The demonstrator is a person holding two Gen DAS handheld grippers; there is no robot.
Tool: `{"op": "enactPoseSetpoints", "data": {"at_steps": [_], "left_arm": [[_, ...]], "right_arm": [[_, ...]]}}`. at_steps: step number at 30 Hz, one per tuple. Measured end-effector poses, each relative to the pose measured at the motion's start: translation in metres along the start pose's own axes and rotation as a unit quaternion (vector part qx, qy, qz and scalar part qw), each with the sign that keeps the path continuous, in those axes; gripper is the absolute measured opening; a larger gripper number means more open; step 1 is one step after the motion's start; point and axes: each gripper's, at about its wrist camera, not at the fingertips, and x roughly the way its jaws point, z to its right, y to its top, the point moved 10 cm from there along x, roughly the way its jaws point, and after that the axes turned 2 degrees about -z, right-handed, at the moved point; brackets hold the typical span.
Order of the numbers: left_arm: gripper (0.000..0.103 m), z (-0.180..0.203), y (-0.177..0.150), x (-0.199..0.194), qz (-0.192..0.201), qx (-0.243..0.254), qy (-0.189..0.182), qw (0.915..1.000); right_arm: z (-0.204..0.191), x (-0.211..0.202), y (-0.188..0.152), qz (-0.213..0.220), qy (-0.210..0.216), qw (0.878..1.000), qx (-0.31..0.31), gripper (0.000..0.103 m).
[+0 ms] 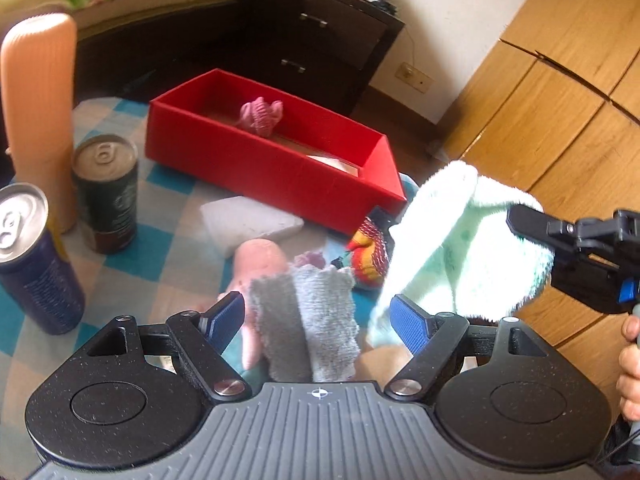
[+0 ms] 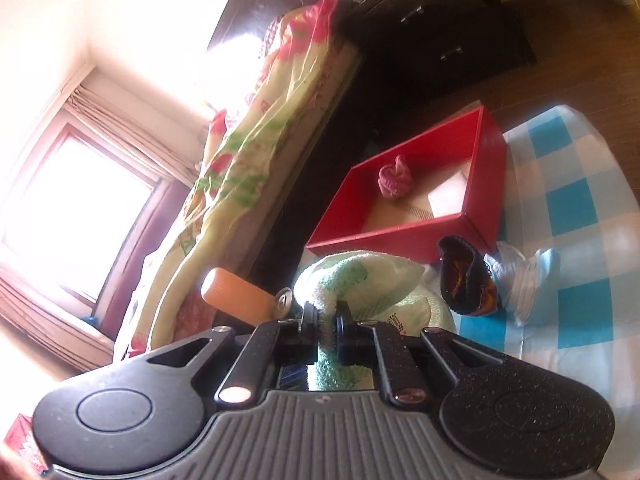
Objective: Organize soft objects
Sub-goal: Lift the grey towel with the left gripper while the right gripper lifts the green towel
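Two sets of tongs are in play, and the right tongs (image 2: 325, 316) have the catch: they are clamped tight on a fluffy mint towel (image 1: 460, 248), which hangs off the worktop (image 1: 132, 264) in a loose bundle. Ahead of those tongs sits the red box (image 2: 420, 232), open-topped, with one pink knitted piece (image 2: 394, 178) already lying inside. That looks like the drop-off, so the step in hand reads as the carry to the box.

Over on the other side, the left tongs (image 1: 320, 320) are spread wide with nothing gripped. Between their blue pads lies a grey cloth (image 1: 316, 320), with a pink soft toy (image 1: 260, 264) just beyond it and a striped knitted thing (image 1: 370, 256) further forward.

Next call, by my reading: move the towel forward over the box rim, then release so the trailing folds fall inside, not over the wall. The grey cloth looks like the left side's pick.
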Motion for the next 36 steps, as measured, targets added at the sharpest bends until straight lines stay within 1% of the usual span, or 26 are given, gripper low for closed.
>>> {"op": "enactPoseSetpoints", "data": {"at_steps": [2, 6, 9, 11, 13, 15, 17, 18, 20, 21, 22, 23, 24, 26, 28, 29, 30, 31, 32, 33, 34, 36], "left_arm": [[0.078, 0.008, -0.002, 0.003, -0.004, 0.014, -0.005, 0.9999], [0.078, 0.018, -0.007, 0.012, -0.019, 0.023, -0.020, 0.9994], [0.078, 0.023, -0.012, 0.028, -0.036, 0.027, -0.016, 0.9989], [0.077, 0.026, -0.017, 0.041, -0.050, 0.035, -0.006, 0.9981], [0.077, 0.034, -0.020, 0.047, -0.047, 0.061, 0.001, 0.9970], [0.076, 0.038, -0.021, 0.049, -0.044, 0.087, 0.026, 0.9949], [0.074, 0.037, -0.021, 0.050, -0.042, 0.101, 0.048, 0.9928], [0.069, 0.035, -0.019, 0.049, -0.039, 0.105, 0.057, 0.9920], [0.062, 0.030, -0.017, 0.047, -0.035, 0.105, 0.074, 0.9911], [0.056, 0.028, -0.016, 0.047, -0.037, 0.107, 0.082, 0.9902], [0.052, 0.025, -0.015, 0.046, -0.036, 0.110, 0.095, 0.9887], [0.045, 0.023, -0.013, 0.046, -0.033, 0.114, 0.109, 0.9870], [0.043, 0.023, -0.012, 0.047, -0.031, 0.117, 0.119, 0.9855], [0.043, 0.025, -0.012, 0.049, -0.033, 0.128, 0.129, 0.9829], [0.041, 0.028, -0.013, 0.049, -0.034, 0.146, 0.145, 0.9781], [0.034, 0.029, -0.013, 0.051, -0.032, 0.154, 0.155, 0.9754], [0.023, 0.029, -0.012, 0.051, -0.029, 0.160, 0.164, 0.9730], [0.018, 0.029, -0.012, 0.052, -0.029, 0.162, 0.165, 0.9724], [0.009, 0.030, -0.012, 0.051, -0.029, 0.161, 0.160, 0.9735], [0.005, 0.031, -0.012, 0.051, -0.032, 0.155, 0.151, 0.9758], [0.004, 0.033, -0.013, 0.050, -0.034, 0.153, 0.144, 0.9771], [0.002, 0.034, -0.013, 0.048, -0.032, 0.159, 0.147, 0.9757]], "right_arm": [[0.002, -0.003, 0.002, 0.005, 0.000, 1.000, 0.001, 0.000], [0.003, -0.009, 0.005, 0.016, 0.000, 1.000, 0.005, 0.000], [0.000, -0.009, 0.006, 0.019, 0.005, 1.000, 0.005, 0.000], [-0.001, -0.009, 0.005, 0.019, 0.007, 1.000, 0.006, 0.000], [0.001, -0.008, 0.005, 0.017, 0.007, 1.000, 0.009, 0.000], [0.004, -0.008, 0.005, 0.015, 0.006, 1.000, 0.011, 0.000], [0.005, -0.009, 0.004, 0.014, 0.007, 1.000, 0.013, 0.000], [0.006, -0.009, 0.004, 0.014, 0.007, 1.000, 0.012, 0.000], [0.006, -0.009, 0.007, 0.017, 0.002, 1.000, 0.009, 0.000], [0.006, -0.010, 0.008, 0.019, -0.003, 1.000, 0.002, 0.000], [0.005, -0.012, 0.008, 0.023, -0.012, 1.000, -0.009, 0.000], [0.004, -0.012, 0.009, 0.025, -0.032, 0.999, -0.022, 0.000], [0.005, -0.012, 0.008, 0.026, -0.058, 0.997, -0.040, 0.000], [0.007, -0.010, 0.006, 0.025, -0.098, 0.992, -0.075, 0.000], [0.009, -0.005, 0.000, 0.013, -0.120, 0.988, -0.095, 0.000], [0.011, -0.002, -0.003, 0.005, -0.133, 0.986, -0.105, 0.000], [0.013, 0.000, -0.005, 0.000, -0.144, 0.983, -0.114, 0.000], [0.015, 0.002, -0.008, -0.004, -0.153, 0.981, -0.121, 0.000], [0.016, 0.004, -0.011, -0.011, -0.159, 0.979, -0.128, 0.000], [0.018, 0.005, -0.013, -0.016, -0.162, 0.978, -0.132, 0.000], [0.019, 0.005, -0.014, -0.018, -0.165, 0.977, -0.136, 0.000], [0.018, 0.006, -0.018, -0.025, -0.169, 0.975, -0.144, 0.000]]}}
